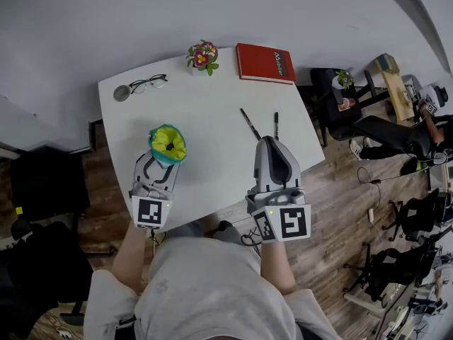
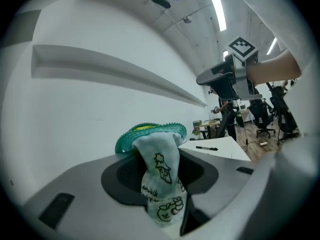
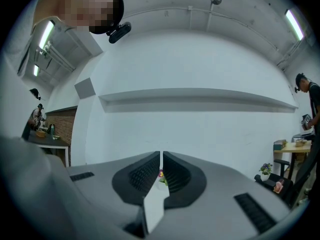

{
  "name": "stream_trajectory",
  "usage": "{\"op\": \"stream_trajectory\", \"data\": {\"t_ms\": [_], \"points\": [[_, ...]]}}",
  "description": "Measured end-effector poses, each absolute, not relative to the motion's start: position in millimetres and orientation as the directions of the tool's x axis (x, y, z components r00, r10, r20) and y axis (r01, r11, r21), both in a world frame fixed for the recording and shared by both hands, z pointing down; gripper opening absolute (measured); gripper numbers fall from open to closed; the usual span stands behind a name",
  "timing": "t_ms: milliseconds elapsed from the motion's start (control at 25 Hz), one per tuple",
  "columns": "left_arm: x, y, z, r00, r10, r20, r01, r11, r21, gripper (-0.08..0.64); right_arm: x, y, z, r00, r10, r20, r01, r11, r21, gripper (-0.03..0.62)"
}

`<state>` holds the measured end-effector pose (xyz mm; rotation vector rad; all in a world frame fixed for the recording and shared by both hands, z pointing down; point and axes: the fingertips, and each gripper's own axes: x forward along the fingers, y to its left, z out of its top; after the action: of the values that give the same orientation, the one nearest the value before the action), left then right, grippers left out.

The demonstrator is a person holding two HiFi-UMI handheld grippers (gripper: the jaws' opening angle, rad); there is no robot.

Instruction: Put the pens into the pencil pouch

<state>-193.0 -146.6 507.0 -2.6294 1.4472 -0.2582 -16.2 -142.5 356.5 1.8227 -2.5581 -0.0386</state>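
A white cloth pencil pouch (image 1: pixel 168 144) with a teal zip rim and yellow lining stands upright over the table's left part, mouth open upward. My left gripper (image 1: pixel 164 163) is shut on its lower body; in the left gripper view the printed cloth of the pouch (image 2: pixel 161 176) is pinched between the jaws of that gripper (image 2: pixel 162 186). Two black pens (image 1: pixel 249 124) (image 1: pixel 276 125) lie on the table just beyond my right gripper (image 1: pixel 270 142). One pen (image 2: pixel 206 148) shows on the table edge. In its own view the right gripper (image 3: pixel 161 173) is shut, with nothing between its jaws.
On the white table (image 1: pixel 212 105) a red book (image 1: pixel 265 63) and a small potted plant (image 1: pixel 203 57) sit at the far edge, with glasses (image 1: pixel 148 83) and a round lid (image 1: pixel 122 93) at the far left. Office chairs (image 1: pixel 382 133) stand on the wooden floor to the right.
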Motion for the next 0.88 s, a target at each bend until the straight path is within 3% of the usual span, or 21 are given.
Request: {"op": "stream_trajectory", "data": {"t_ms": [200, 360, 880], "points": [[-185, -147, 475, 0.554, -0.833, 0.001, -0.809, -0.538, -0.238, 0.175, -8, -140, 357, -0.298, -0.954, -0.019, -0.954, 0.298, 0.014, 0.037], [-178, -151, 461, 0.550, -0.835, -0.012, -0.825, -0.541, -0.163, 0.175, 3, -142, 366, -0.276, -0.961, 0.008, -0.961, 0.276, 0.010, 0.037], [-131, -173, 431, 0.531, -0.847, -0.033, -0.845, -0.526, -0.100, 0.175, 57, -215, 454, -0.365, -0.855, 0.370, -0.926, 0.374, -0.048, 0.038]]}}
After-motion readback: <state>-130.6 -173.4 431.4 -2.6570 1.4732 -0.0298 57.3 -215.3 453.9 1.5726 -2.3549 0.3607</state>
